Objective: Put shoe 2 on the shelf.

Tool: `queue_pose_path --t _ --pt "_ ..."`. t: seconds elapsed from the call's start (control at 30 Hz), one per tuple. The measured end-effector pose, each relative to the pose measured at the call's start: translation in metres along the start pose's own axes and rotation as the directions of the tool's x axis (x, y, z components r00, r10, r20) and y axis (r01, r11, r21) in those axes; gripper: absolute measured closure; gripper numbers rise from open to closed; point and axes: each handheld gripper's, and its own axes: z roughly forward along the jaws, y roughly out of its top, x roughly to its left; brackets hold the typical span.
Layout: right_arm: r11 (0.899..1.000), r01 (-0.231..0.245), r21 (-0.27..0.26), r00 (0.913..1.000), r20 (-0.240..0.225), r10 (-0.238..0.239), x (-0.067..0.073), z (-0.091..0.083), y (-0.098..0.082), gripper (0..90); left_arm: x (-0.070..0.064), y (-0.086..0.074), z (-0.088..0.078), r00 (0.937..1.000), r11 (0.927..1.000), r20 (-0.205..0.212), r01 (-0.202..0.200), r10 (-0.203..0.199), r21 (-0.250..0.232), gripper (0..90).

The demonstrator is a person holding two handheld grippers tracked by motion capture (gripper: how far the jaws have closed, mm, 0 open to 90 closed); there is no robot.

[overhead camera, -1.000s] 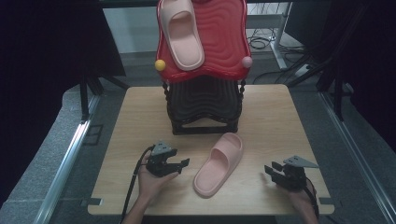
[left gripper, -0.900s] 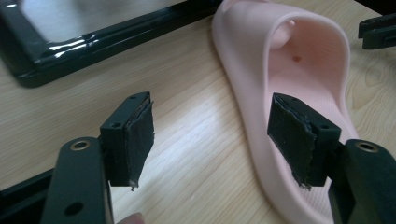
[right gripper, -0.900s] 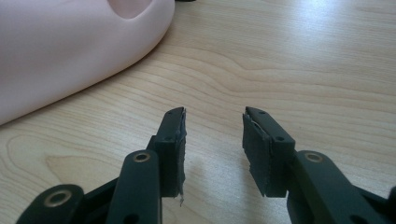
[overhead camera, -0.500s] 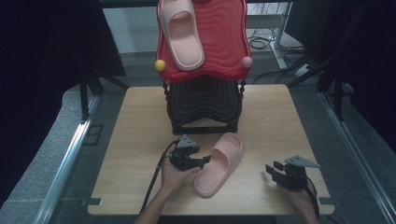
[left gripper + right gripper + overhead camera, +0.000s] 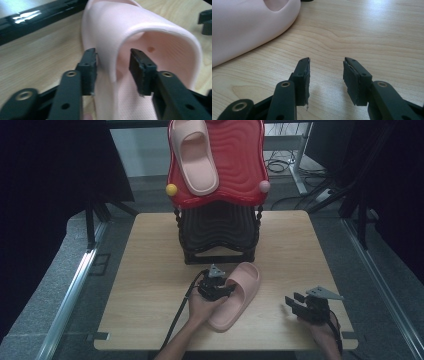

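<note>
Left gripper [image 5: 113, 71] jaws apart astride the table slipper's [image 5: 235, 295] strap edge; right gripper [image 5: 325, 77] jaws apart, empty

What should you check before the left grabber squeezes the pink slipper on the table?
1. Left gripper jaws straddle the upper band of the soft pink rubber slipper, one outside, one inside: ok.
2. Jaws open, not yet clamped on the band: ok.
3. Slipper lies flat on the light wooden table: ok.
4. Right gripper open and apart from the slipper: ok.
5. Room beside the second pink slipper on the red wavy rack: ok.
6. Grip will hold when lifted: cannot tell.
</note>
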Motion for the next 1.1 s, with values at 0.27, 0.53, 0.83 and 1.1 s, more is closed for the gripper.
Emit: queue_pose_path --t 0.27,0.53,0.83,1.1 --pt "1.000 0.003 0.004 1.0000 -0.002 -0.003 0.001 0.001 0.000 56.8 0.004 -0.002 0.001 0.9995 0.9993 -0.027 0.015 -0.016 -0.033 76.0" --pt "1.000 0.003 -0.001 1.0000 0.001 -0.003 0.001 0.000 0.000 56.7 0.002 -0.006 -0.004 0.9988 0.9986 -0.048 -0.005 0.002 -0.053 81.7" --pt "1.000 -0.002 -0.006 1.0000 0.002 0.002 0.001 -0.001 0.000 56.7 0.007 -0.014 -0.022 0.9990 0.9953 -0.040 0.013 -0.017 -0.096 82.6" --pt "1.000 -0.005 -0.005 1.0000 0.004 0.005 0.001 -0.001 0.000 56.7 0.009 -0.020 -0.051 0.9990 0.9833 -0.025 0.033 -0.038 -0.179 82.6"
